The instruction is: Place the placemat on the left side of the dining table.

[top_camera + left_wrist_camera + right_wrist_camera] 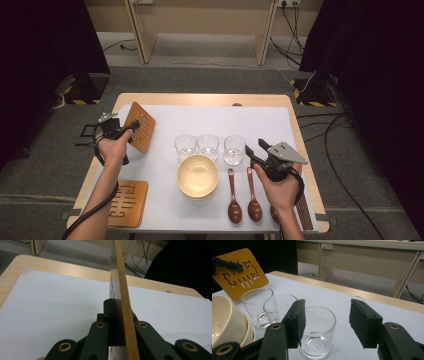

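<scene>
My left gripper [126, 134] is shut on a thin wooden board with cut-out shapes [140, 126] and holds it tilted above the table's left side. In the left gripper view the board [123, 295] stands edge-on, with the gripper [119, 306] clamped on it. My right gripper [253, 148] stands open just right of the rightmost of three clear glasses [234, 149]. In the right gripper view that glass [318, 332] sits ahead of the gripper [327, 318], whose pads are apart from it. The raised board [238, 273] shows at the far left.
A second cut-out board [128, 203] lies at the front left of the white mat [165, 117]. A cream bowl [198, 176] sits before the other two glasses [185, 146] [208, 145]. Two wooden spoons [234, 199] [253, 196] lie right of the bowl, dark sticks [304, 212] by the right edge.
</scene>
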Action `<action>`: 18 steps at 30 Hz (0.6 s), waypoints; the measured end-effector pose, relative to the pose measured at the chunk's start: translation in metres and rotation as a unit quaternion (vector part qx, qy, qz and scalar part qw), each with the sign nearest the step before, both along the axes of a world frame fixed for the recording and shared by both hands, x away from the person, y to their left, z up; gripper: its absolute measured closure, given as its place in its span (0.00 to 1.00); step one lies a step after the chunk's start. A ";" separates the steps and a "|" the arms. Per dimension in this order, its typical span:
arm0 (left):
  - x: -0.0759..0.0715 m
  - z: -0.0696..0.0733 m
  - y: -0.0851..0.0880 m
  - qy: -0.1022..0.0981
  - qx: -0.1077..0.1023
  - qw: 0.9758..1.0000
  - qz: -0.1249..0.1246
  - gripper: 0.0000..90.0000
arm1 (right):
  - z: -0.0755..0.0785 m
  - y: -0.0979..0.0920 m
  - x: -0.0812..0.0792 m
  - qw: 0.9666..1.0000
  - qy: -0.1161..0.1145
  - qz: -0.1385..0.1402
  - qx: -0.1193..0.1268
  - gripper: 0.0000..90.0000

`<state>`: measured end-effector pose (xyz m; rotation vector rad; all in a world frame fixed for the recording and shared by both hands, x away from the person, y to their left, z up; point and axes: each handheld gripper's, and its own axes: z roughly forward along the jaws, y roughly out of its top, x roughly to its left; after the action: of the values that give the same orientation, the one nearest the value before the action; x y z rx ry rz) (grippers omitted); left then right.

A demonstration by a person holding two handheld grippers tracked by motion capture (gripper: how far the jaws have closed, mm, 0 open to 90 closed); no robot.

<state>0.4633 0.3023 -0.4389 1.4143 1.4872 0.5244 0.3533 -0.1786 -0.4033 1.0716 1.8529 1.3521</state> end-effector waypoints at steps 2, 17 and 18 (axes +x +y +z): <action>0.002 -0.003 0.000 0.004 -0.003 1.000 0.003 0.95 | 0.000 0.000 -0.001 1.000 0.001 0.001 0.000 0.52; 0.009 -0.011 0.013 0.032 0.001 0.999 0.022 0.85 | 0.002 0.002 -0.002 1.000 -0.005 0.009 0.003 0.52; 0.009 -0.011 0.015 0.034 0.000 0.999 0.024 0.83 | 0.002 0.002 -0.002 1.000 -0.006 0.010 0.002 0.52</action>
<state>0.4720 0.3172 -0.4504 1.4103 1.5790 0.5108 0.3510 -0.1761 -0.4011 1.0474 1.8582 1.3712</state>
